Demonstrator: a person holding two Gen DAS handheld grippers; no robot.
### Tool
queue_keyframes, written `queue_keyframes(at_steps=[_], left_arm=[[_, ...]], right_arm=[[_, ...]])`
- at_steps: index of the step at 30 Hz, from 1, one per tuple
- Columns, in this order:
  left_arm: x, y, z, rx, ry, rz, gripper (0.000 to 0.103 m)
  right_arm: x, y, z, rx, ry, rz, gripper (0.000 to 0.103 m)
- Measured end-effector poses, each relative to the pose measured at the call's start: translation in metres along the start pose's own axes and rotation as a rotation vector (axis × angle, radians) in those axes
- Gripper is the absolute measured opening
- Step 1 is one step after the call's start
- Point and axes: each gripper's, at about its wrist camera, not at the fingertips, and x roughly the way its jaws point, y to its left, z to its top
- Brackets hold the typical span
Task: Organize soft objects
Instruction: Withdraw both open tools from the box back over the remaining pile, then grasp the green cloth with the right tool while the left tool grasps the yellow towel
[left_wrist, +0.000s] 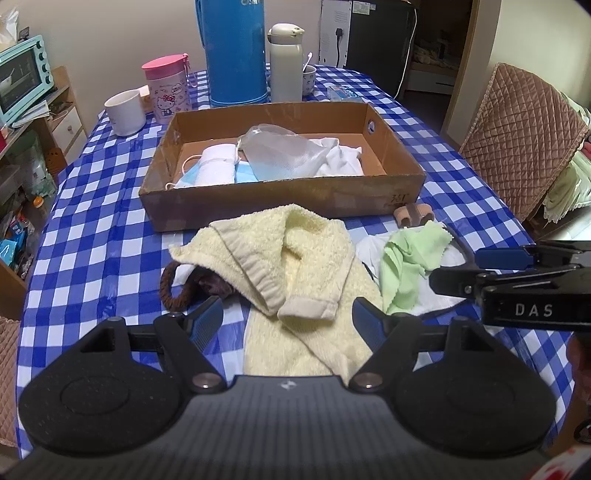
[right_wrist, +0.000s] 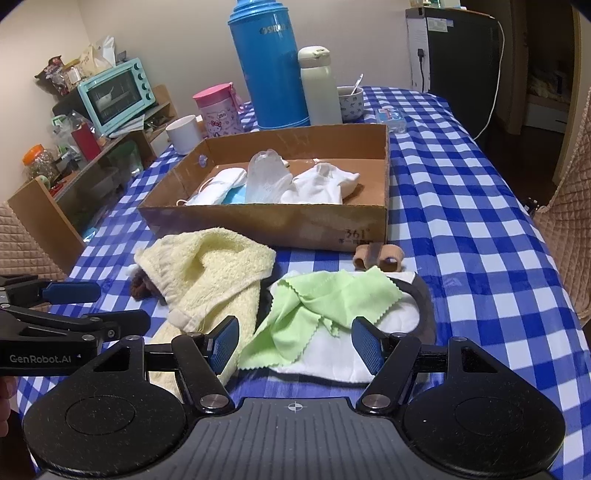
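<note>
We hold our left gripper (left_wrist: 288, 325) with its jaws wide and nothing pressed between the blue pads; the crumpled yellow towel (left_wrist: 295, 273) lies just ahead of and partly between the fingers, on the blue-and-white checked tablecloth (left_wrist: 96, 229). Just left of that claw's left finger, a brown braided hair tie (left_wrist: 173, 288) peeks out from under the towel's edge.

Our right gripper (right_wrist: 293, 343) also stands wide, gripping nothing. The light green cloth (right_wrist: 317, 306) sits just in front of and between its fingers, draped over a white pad with a dark rim (right_wrist: 369, 332). We cannot tell whether the pads touch the cloth. Beyond the green cloth, farther from this claw, a small tan looped item (right_wrist: 376, 258) rests just beside the near wall of the cardboard box (right_wrist: 303, 225).

The box lies straight ahead of both claws, well past the towel. Inside it we see a blue face mask (left_wrist: 207, 173), a rolled white cloth (left_wrist: 218, 162), a clear plastic bag (left_wrist: 280, 147) and a white garment (left_wrist: 340, 155).

Behind the box, farthest from us, stand a tall blue thermos (right_wrist: 269, 66), a cream bottle (right_wrist: 319, 85), a pink-lidded cup (right_wrist: 218, 110), a white mug (right_wrist: 184, 133) and a small cup with a spoon (right_wrist: 351, 99).

In the left wrist view, our right gripper (left_wrist: 480, 269) reaches in from the right, beside the green cloth (left_wrist: 406, 266).
</note>
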Motion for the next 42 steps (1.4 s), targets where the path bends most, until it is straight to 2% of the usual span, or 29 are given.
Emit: queue_keyframes(at_steps=[17,34,35,36,40,42], left_arm=[[0.043,0.005,0.013,0.005,0.043,-0.002,0.075],[0.053,0.011,0.012,-0.006,0.069,0.001,0.075],[0.053,0.010,0.012,-0.005,0.069,0.000,0.075],[0.053,0.010,0.012,-0.004,0.069,-0.001,0.075],[0.054,0.008,0.011,0.004,0.067,-0.007,0.075],[0.054,0.007,0.011,0.008,0.066,-0.012,0.075]], right_arm=[[0.048,0.000,0.015,-0.022,0.035,-0.015,0.068],[0.072,-0.001,0.016,-0.034,0.066,-0.044,0.068],[0.072,-0.001,0.016,-0.035,0.066,-0.046,0.064],[0.072,-0.002,0.015,-0.035,0.065,-0.047,0.053],[0.072,-0.009,0.014,-0.020,0.068,-0.041,0.032],[0.069,-0.012,0.013,-0.018,0.063,-0.038,0.016]])
